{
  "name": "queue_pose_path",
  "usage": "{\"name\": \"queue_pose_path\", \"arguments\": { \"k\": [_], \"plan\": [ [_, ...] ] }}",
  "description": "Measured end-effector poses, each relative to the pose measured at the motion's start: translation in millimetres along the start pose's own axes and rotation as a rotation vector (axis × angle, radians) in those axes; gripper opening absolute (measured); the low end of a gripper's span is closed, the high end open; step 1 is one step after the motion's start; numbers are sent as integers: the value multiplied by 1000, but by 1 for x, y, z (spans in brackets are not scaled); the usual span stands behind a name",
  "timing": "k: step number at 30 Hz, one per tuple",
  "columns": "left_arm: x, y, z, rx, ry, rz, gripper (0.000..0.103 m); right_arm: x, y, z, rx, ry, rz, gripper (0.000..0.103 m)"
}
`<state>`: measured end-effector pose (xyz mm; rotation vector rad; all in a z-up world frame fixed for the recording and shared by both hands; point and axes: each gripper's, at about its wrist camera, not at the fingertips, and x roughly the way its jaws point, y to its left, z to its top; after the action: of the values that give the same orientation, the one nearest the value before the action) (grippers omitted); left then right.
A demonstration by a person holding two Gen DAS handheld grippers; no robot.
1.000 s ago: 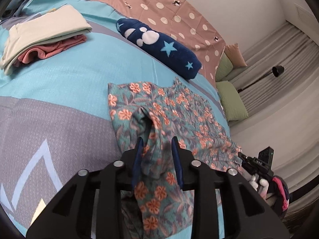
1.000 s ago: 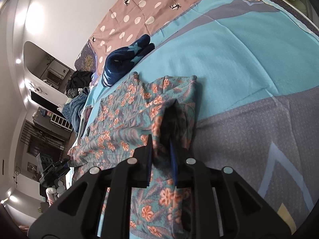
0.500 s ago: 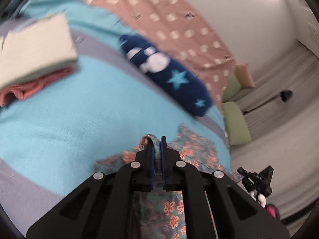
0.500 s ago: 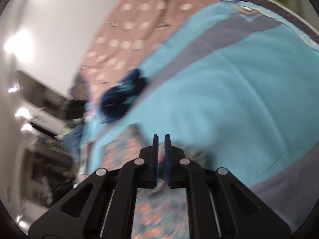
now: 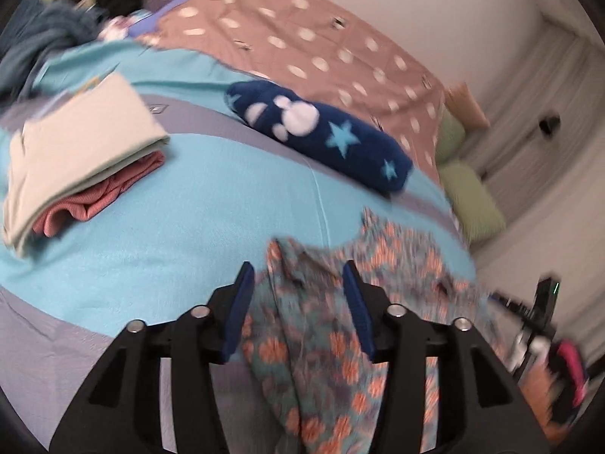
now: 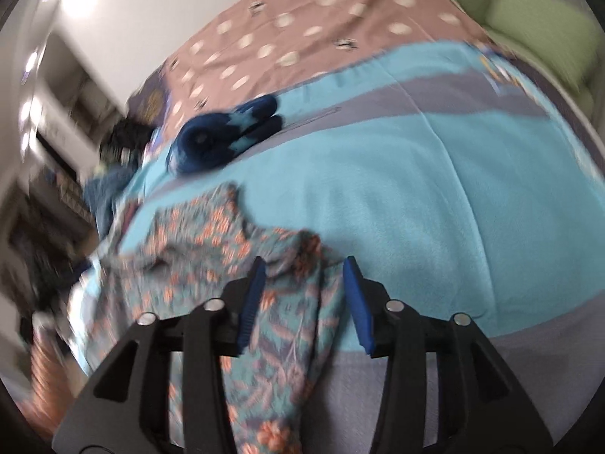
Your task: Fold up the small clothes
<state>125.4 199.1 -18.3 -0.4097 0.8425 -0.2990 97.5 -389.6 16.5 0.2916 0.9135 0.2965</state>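
A teal floral garment with orange flowers lies rumpled on the blue and grey bedspread. My left gripper is open, its blue-padded jaws spread on either side of the garment's near-left corner, not gripping it. The same garment shows in the right wrist view. My right gripper is also open, its jaws spread over the garment's right corner. Both views are motion-blurred.
A folded stack of cream and red clothes lies at the left. A navy star-patterned plush roll lies further back, also in the right wrist view. A pink polka-dot sheet and green pillows lie beyond.
Half a second ago both grippers were shut on the garment's corners, carrying them toward the far edge. Now both have opened and the fabric lies released on the bed.
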Motion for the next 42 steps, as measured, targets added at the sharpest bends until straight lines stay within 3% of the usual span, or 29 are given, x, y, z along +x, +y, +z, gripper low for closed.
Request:
{"name": "queue_pose_path", "arguments": {
  "k": [2,5,10,12,15,18,21,26,27,28,29,30,31,32,37,40,42],
  "plan": [
    [6,-11,-6,94,33,49,59,6,20,-6,-155,46,-59,67],
    [28,-15,-8,173,80,148,59,31,35,-8,-274,118,-166,68],
    [69,-5,13,200,106,229,59,66,25,10,-251,147,-190,67],
    [70,4,28,114,74,206,59,69,11,28,-139,103,-170,66],
    [55,16,47,-19,-8,112,59,65,-14,44,43,56,-127,66],
    [35,14,50,-8,-52,56,61,61,-20,43,43,58,-119,66],
    [31,19,44,-5,-31,29,65,61,-24,36,47,86,-59,66],
    [67,30,34,-34,92,9,65,67,-24,35,82,103,30,67],
    [75,30,32,-44,106,-8,63,70,-24,37,90,106,47,67],
    [79,29,32,-43,103,-18,54,73,-23,39,97,107,63,66],
    [82,27,33,-40,94,-33,26,76,-22,41,103,109,80,59],
    [87,25,35,-54,108,-81,10,79,-20,43,105,116,95,50],
    [90,24,37,-78,114,-105,4,82,-17,44,103,127,107,19],
    [89,21,38,-77,105,-102,3,85,-13,45,98,136,128,5],
    [44,-12,46,19,-12,-163,3,36,3,54,58,-29,169,5],
    [31,-26,59,75,-63,-146,3,8,11,71,25,-123,157,5],
    [40,-26,68,90,-72,-100,4,12,13,84,7,-125,136,5]
  ]
}}
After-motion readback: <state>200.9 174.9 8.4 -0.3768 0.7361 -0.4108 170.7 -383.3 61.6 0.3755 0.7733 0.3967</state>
